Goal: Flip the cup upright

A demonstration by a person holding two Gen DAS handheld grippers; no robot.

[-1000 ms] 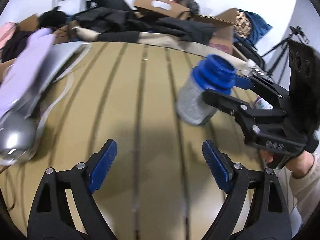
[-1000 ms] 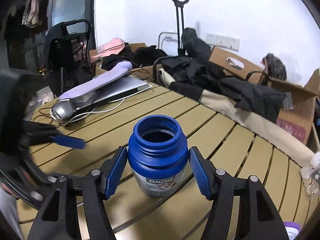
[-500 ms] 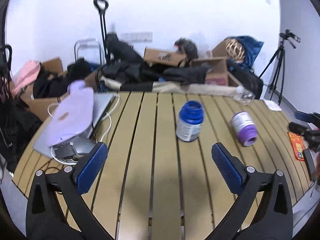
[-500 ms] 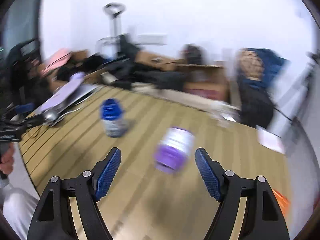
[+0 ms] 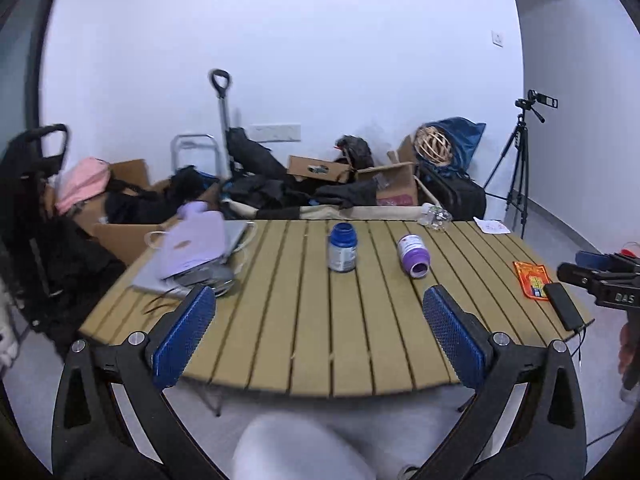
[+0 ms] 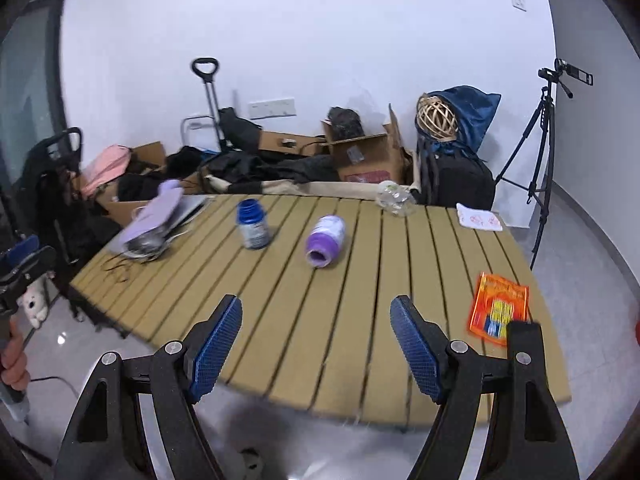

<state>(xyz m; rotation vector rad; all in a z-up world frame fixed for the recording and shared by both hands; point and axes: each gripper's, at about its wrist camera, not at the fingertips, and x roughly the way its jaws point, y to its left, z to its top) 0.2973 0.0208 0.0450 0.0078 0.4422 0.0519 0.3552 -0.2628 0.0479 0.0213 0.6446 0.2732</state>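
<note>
The blue cup [image 5: 342, 247] stands upright on the slatted wooden table [image 5: 320, 340], mouth up, toward the far middle of the top. Just to its right, apart from it, a purple cup [image 5: 414, 256] lies on its side with its open mouth turned toward the near edge.

The left gripper [image 5: 318, 336] hangs at the near edge of the table with its blue-padded jaws spread wide and nothing between them. The right gripper [image 6: 316, 348] is likewise wide apart and empty, held off the near edge — well clear of both cups.

In the right wrist view the blue cup [image 6: 252, 226] sits left of the purple cup [image 6: 326, 236], the two near each other but not touching.

At the table's far left a lilac case [image 5: 196, 242] lies tilted on a grey laptop [image 5: 234, 230], with white cable looped beside it. An orange packet [image 6: 498, 308] lies flat near the right edge, and a black phone-like slab [image 5: 564, 312] lies just near of it. A crumpled clear plastic bottle [image 6: 394, 196] rests at the far edge, a white paper [image 6: 478, 218] to its right.

Beyond the table — cardboard boxes, dark clothing, and a tripod [image 6: 544, 140] with a camera at far right.
</note>
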